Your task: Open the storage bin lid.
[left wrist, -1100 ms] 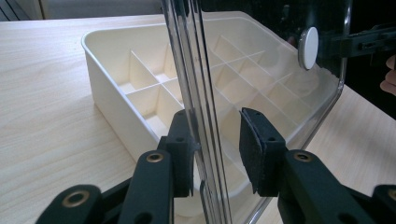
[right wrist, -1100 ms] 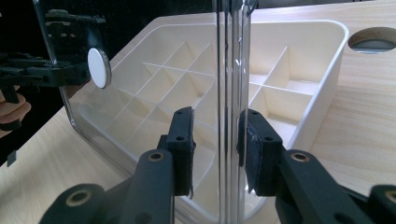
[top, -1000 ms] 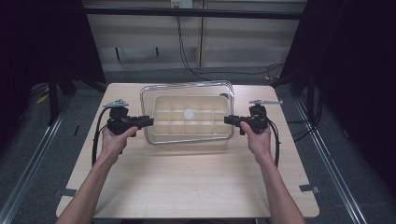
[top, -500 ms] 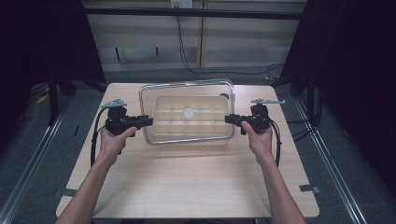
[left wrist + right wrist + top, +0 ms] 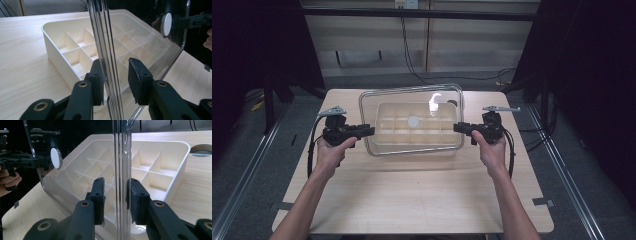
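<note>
Table (image 5: 412, 200) bare in front; clear lid (image 5: 412, 97) edges tool-clamped above tray (image 5: 412, 142).

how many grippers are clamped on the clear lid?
2. The left gripper is shut on the left edge of the clear lid. The right gripper is shut on its right edge. Each gripper view shows the rim between the jaws.

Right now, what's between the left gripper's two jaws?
The edge of the clear lid. In the left gripper view it runs upright through the left gripper, with the cream divided tray on the table behind it.
</note>
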